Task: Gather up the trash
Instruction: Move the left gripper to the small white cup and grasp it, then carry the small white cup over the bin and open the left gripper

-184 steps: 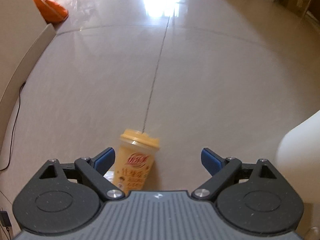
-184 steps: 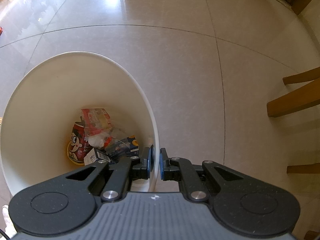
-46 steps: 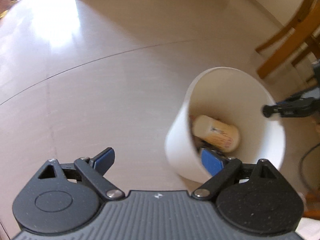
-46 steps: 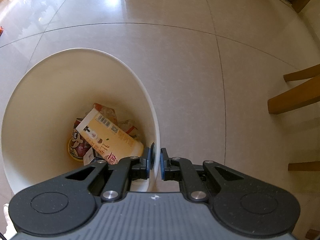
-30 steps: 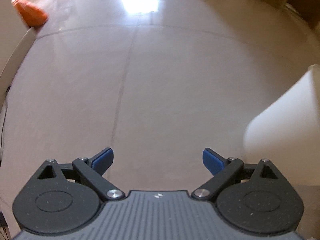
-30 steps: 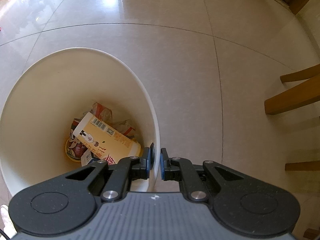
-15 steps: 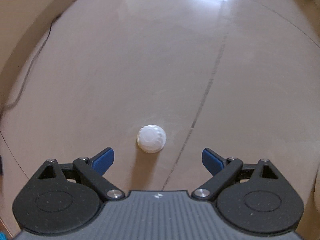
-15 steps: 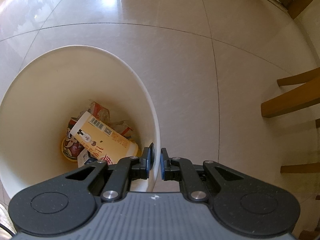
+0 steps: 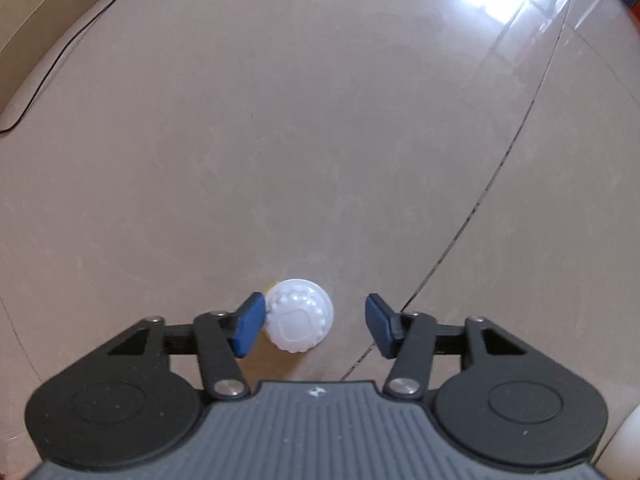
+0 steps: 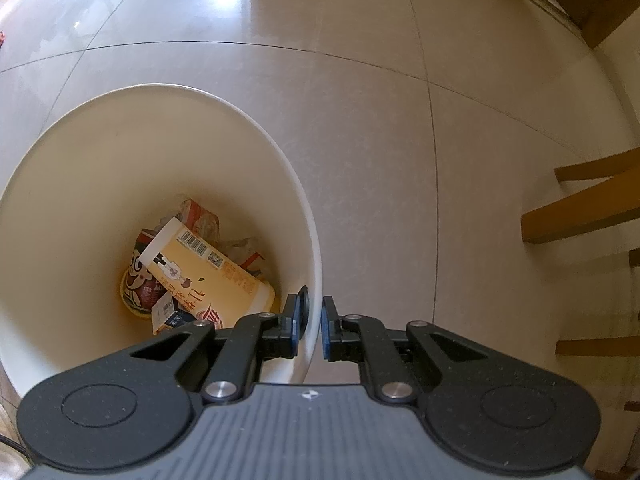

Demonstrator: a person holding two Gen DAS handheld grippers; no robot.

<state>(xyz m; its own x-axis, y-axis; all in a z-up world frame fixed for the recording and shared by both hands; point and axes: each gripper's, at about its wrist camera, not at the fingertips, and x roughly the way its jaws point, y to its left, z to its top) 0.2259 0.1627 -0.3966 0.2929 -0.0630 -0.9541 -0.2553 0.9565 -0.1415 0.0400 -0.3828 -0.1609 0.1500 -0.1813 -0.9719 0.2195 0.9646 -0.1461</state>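
Plainly, the right gripper is there to steady the white bin: its fingers are pinched on the bin's thin rim, one pad inside the wall and one outside, which I take to keep the mouth open and in place while trash is brought over. Inside lies a yellow drink cup on its side, showing a barcode, a small square code and Chinese print that I cannot read, over a red can with a cartoon face and some crumpled wrappers. The left gripper points steeply down at the floor over the next piece, a small bottle with a white ribbed cap standing upright, a sliver of yellow body showing under the cap; no writing on it is legible. Its fingers have just been closing and now stand half spread around the cap: the left pad looks to touch or nearly touch the cap's side, the right pad is apart from it, so nothing is gripped yet. Approaching from above suits a thing that stands so low on the floor. A dark grout line runs beside it.
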